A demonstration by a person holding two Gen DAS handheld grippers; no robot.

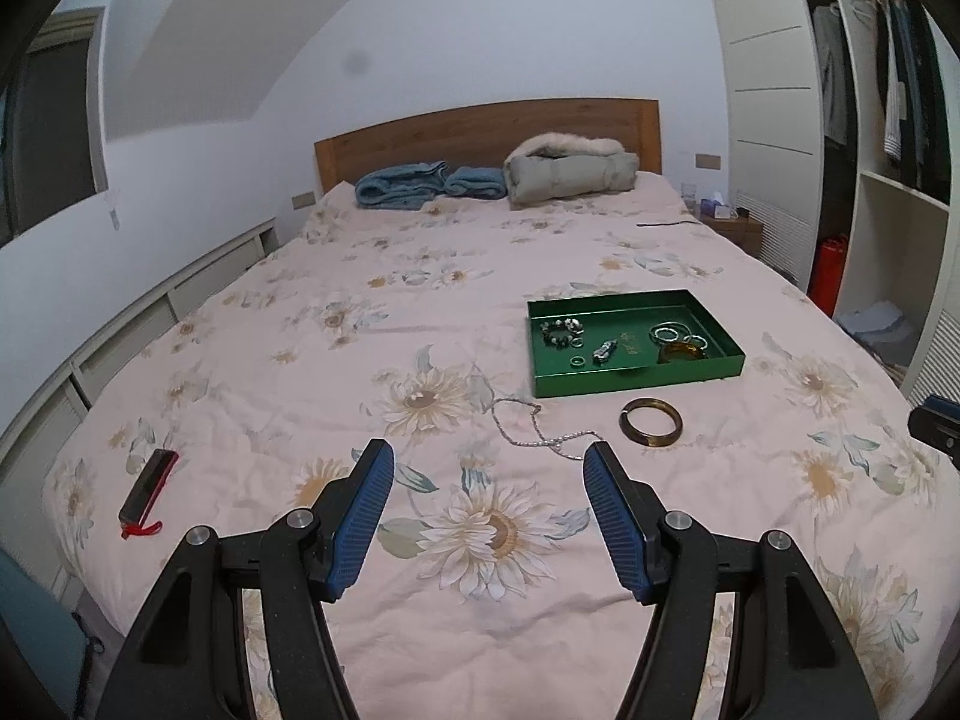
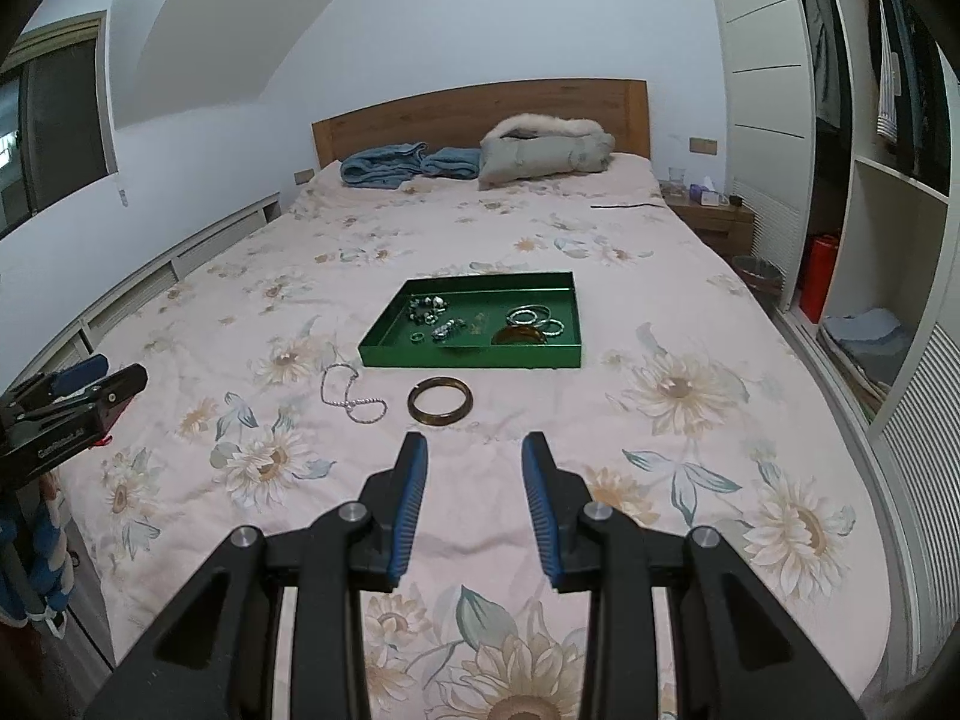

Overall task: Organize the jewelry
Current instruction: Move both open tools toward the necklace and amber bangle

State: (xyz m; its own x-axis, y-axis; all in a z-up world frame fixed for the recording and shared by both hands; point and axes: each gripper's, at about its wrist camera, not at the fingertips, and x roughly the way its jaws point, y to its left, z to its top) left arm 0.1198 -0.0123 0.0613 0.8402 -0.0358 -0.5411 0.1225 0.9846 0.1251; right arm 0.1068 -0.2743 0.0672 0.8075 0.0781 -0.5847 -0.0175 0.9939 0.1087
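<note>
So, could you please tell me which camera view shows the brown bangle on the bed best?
The right wrist view: the brown bangle lies almost straight ahead of the right gripper, unobstructed. The left wrist view shows it too, whole but off to the right of the left gripper.

Bed (image 1: 420,312) under a pink sunflower quilt, seen past my fingers.

Ahead of my fingertips I see a silver chain (image 1: 534,429) beside an amber bangle (image 1: 652,420), a green tray (image 1: 630,383) beyond; far left, a dark red-tasselled case (image 1: 147,495); folded bedding by the headboard.
</note>
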